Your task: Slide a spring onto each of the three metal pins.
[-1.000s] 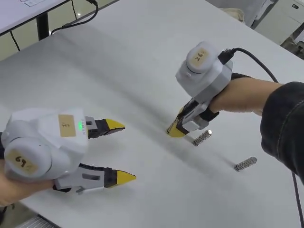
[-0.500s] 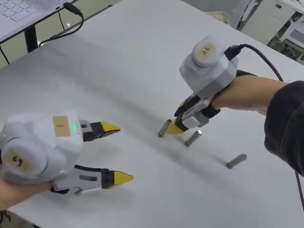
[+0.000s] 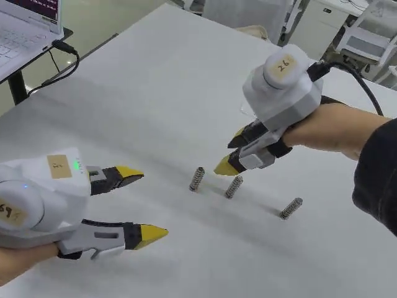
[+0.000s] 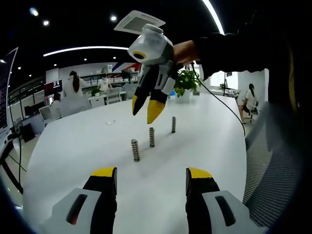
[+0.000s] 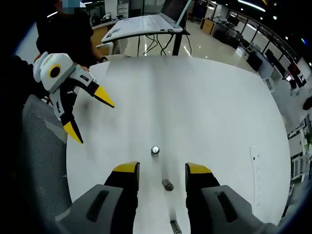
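Three springs stand in a row on the table (image 3: 155, 93): left spring (image 3: 196, 179), middle spring (image 3: 234, 186), right spring (image 3: 290, 208) (order as in the head view). The first two are near each other; the third stands further off. The right gripper (image 3: 229, 152) hangs just behind and above the gap between them. The left gripper (image 3: 149, 203) is well apart, to the near left of the row. A laptop (image 3: 25, 25) lies beyond the table's far-left edge.
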`<state>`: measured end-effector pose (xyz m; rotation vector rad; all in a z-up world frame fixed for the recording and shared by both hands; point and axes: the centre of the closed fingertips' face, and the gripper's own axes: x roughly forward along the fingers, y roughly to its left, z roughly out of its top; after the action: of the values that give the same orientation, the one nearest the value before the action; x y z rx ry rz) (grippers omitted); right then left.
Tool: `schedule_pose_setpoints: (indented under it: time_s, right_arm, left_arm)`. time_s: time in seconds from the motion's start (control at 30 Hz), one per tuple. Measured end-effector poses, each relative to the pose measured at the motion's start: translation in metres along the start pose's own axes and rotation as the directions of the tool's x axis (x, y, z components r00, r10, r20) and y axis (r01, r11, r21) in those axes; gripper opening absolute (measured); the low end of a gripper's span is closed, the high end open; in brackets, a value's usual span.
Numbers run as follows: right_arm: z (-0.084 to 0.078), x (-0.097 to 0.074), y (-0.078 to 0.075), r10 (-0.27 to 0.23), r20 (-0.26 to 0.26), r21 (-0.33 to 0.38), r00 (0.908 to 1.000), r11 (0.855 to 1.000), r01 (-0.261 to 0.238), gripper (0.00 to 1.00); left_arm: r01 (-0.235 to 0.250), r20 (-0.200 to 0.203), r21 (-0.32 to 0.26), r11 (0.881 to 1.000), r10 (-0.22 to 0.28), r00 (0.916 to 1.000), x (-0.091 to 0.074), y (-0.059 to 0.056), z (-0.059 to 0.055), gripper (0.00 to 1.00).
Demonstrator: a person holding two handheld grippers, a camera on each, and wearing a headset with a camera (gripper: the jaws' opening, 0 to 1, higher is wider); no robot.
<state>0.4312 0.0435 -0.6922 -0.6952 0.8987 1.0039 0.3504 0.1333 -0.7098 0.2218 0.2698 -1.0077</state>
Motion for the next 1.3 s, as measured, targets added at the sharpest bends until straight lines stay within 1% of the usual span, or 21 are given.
schedule_pose_setpoints:
  time_s: [0.13,0.27,0.4,0.47,0.53,0.63,0.67,0.7,0.73,0.83,0.87,0.9,0.97,1.0,1.07,1.1,1.13,1.17,1.23,1.27,1.3]
  right_arm:
    - [-0.006,-0.018,0.003,-0.027,0.052,0.028,0.9983,0.999,0.025,0.36]
    - [-0.014,-0.034,0.007,-0.059,0.084,0.042,0.9947,0.998,0.056,0.36]
    - [-0.021,-0.053,0.008,-0.106,0.133,0.072,0.9853,0.993,0.097,0.37]
    - [-0.024,-0.063,0.008,-0.136,0.168,0.095,0.9763,0.988,0.122,0.37]
    - [-0.028,-0.072,0.01,-0.156,0.204,0.126,0.9665,0.983,0.132,0.37]
    - [-0.04,-0.083,0.012,-0.189,0.223,0.153,0.9562,0.976,0.158,0.37]
    - [-0.044,-0.087,0.012,-0.206,0.24,0.174,0.9489,0.971,0.166,0.37]
    - [-0.045,-0.088,0.013,-0.21,0.246,0.182,0.9464,0.969,0.167,0.37]
    - [-0.048,-0.093,0.014,-0.219,0.267,0.203,0.9386,0.965,0.167,0.37]
    - [-0.058,-0.103,0.015,-0.254,0.293,0.227,0.9218,0.955,0.191,0.38]
    - [-0.062,-0.107,0.015,-0.27,0.309,0.242,0.9122,0.95,0.199,0.38]
    - [-0.065,-0.11,0.015,-0.279,0.318,0.256,0.9062,0.946,0.201,0.39]
    - [-0.073,-0.116,0.017,-0.306,0.346,0.284,0.8872,0.935,0.212,0.4]
    - [-0.078,-0.118,0.018,-0.313,0.35,0.295,0.8829,0.931,0.213,0.4]
    - [-0.09,-0.12,0.02,-0.343,0.358,0.324,0.8687,0.918,0.228,0.41]
    - [-0.095,-0.121,0.022,-0.347,0.363,0.339,0.8644,0.913,0.224,0.42]
    - [-0.103,-0.12,0.025,-0.349,0.365,0.364,0.8632,0.907,0.213,0.42]
    - [-0.111,-0.119,0.027,-0.362,0.367,0.381,0.8566,0.899,0.217,0.42]
    - [-0.122,-0.117,0.031,-0.368,0.361,0.394,0.857,0.893,0.218,0.43]
    - [-0.127,-0.115,0.034,-0.372,0.361,0.403,0.8552,0.889,0.216,0.43]
    - [-0.138,-0.11,0.037,-0.374,0.357,0.414,0.856,0.885,0.214,0.44]
  left_arm:
    - [0.006,0.0,0.009,1.0,-0.006,1.0,0.003,-0.003,0.007,0.52]
    - [0.009,0.005,0.012,1.0,-0.009,0.9999,0.005,-0.005,0.014,0.52]
    - [0.003,0.015,-0.001,1.0,-0.003,0.9999,0.006,-0.004,0.021,0.53]
    - [0.002,0.019,-0.004,1.0,-0.002,0.9998,0.007,-0.005,0.024,0.53]
    - [0.004,0.022,-0.01,1.0,-0.004,0.9997,0.007,-0.006,0.027,0.53]
    - [0.005,0.021,-0.011,1.0,-0.005,0.9998,0.009,-0.007,0.031,0.53]
    - [0.006,0.022,-0.012,1.0,-0.006,0.9997,0.009,-0.008,0.033,0.53]
    - [0.007,0.025,-0.016,1.0,-0.007,0.9997,0.01,-0.008,0.035,0.54]
    - [0.009,0.026,-0.017,1.0,-0.008,0.9996,0.01,-0.009,0.036,0.54]
    - [0.011,0.027,-0.017,1.0,-0.01,0.9996,0.012,-0.011,0.04,0.54]
    - [0.013,0.027,-0.016,1.0,-0.012,0.9996,0.013,-0.012,0.041,0.54]
    - [0.012,0.026,-0.016,1.0,-0.012,0.9996,0.013,-0.013,0.041,0.55]
    - [0.013,0.022,-0.018,1.0,-0.012,0.9997,0.014,-0.014,0.041,0.55]
    - [0.01,0.022,-0.021,1.0,-0.01,0.9997,0.014,-0.014,0.041,0.55]
    - [0.008,0.023,-0.034,0.999,-0.007,0.9997,0.013,-0.015,0.041,0.56]
    - [0.007,0.024,-0.037,0.999,-0.007,0.9997,0.013,-0.015,0.041,0.56]
    - [0.006,0.025,-0.046,0.999,-0.005,0.9997,0.013,-0.017,0.04,0.56]
    - [0.006,0.025,-0.048,0.999,-0.005,0.9997,0.013,-0.017,0.04,0.56]
    - [0.006,0.021,-0.059,0.998,-0.005,0.9998,0.013,-0.019,0.038,0.56]
    - [0.006,0.02,-0.062,0.998,-0.005,0.9998,0.013,-0.02,0.037,0.56]
    - [0.005,0.017,-0.065,0.998,-0.004,0.9998,0.013,-0.021,0.035,0.57]
